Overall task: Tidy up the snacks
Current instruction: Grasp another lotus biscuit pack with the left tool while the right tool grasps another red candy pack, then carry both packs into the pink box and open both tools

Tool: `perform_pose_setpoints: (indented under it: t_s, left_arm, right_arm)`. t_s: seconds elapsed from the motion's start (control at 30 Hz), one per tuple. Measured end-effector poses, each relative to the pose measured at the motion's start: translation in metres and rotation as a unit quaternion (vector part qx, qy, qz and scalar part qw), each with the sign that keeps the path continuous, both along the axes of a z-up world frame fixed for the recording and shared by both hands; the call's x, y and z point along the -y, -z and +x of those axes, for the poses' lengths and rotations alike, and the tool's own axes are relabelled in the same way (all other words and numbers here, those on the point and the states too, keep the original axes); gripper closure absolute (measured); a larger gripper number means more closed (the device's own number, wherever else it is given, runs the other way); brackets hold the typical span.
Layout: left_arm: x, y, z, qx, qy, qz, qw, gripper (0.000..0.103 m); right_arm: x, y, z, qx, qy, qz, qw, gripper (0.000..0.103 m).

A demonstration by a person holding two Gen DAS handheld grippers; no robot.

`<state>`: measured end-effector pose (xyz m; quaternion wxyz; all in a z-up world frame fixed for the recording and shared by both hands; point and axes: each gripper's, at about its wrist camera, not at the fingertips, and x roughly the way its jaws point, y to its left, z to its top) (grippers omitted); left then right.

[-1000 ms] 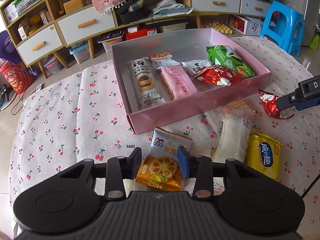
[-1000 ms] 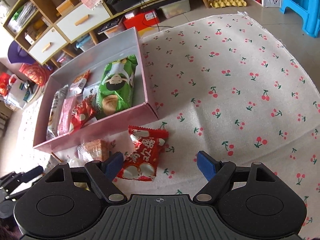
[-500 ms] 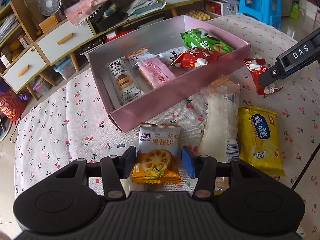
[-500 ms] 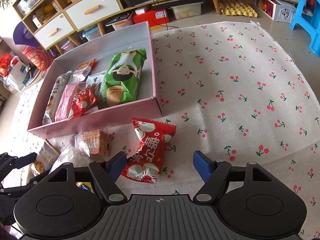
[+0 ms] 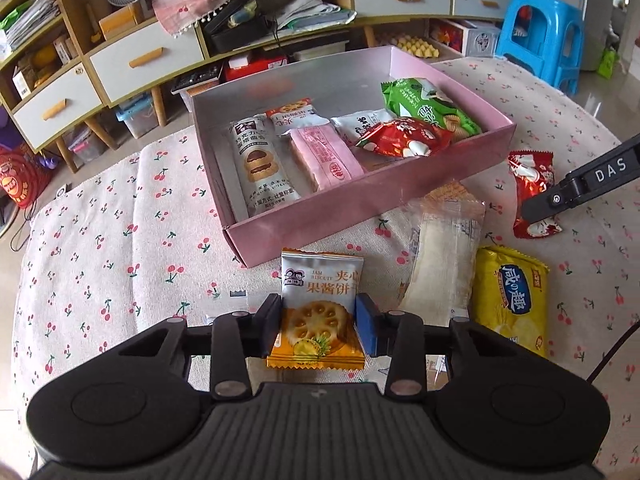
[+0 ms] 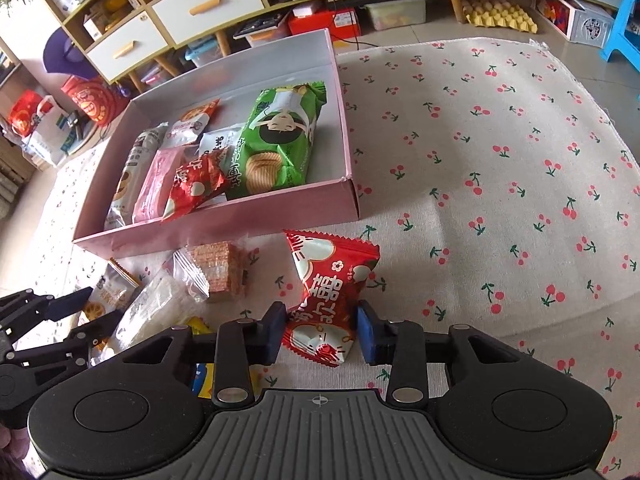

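**A:** Both claws have just been closing. Compared with a second ago, the right claw (image 6: 321,327), which stood wide with the red candy bag (image 6: 329,297) lying loose between its fingers, now clamps that bag from both sides; the left claw (image 5: 318,324), loose around the jam biscuit packet (image 5: 319,307) then, is pinched on it now.

**B:** Where are the two snacks?

**A:** Neither is in the pink box (image 5: 404,216) yet. Each sits on the cherry-print cloth (image 6: 500,168) over the desk, just in front of the box's near wall, the biscuit packet towards its left corner and the candy bag towards its right.

**B:** How will they handle?

**A:** Probably light. The candy bag looks puffy and crinkly, so its film could slide or squash; holding it across the lower body, as the right claw does, seems safer than gripping a sealed edge. The biscuit packet is flat and likely brittle inside, so a gentle squeeze across its width suits it.
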<state>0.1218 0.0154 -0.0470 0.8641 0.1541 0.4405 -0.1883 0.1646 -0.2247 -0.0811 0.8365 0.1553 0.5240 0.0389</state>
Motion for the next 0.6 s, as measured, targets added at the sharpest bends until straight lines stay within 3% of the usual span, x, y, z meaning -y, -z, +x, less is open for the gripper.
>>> perform_pose_setpoints:
  t_s: [0.23, 0.6]
  left_arm:
    - [-0.009, -0.008, 0.003, -0.025, -0.024, -0.041, 0.9986, 0.067]
    - [-0.011, -0.029, -0.005, -0.017, -0.024, -0.071, 0.997, 0.067]
  right_arm:
    - [0.008, -0.008, -0.003, -0.001, 0.016, 0.028, 0.999, 0.069]
    - [0.013, -0.029, -0.008, 0.013, 0.025, 0.067, 0.997, 0.069]
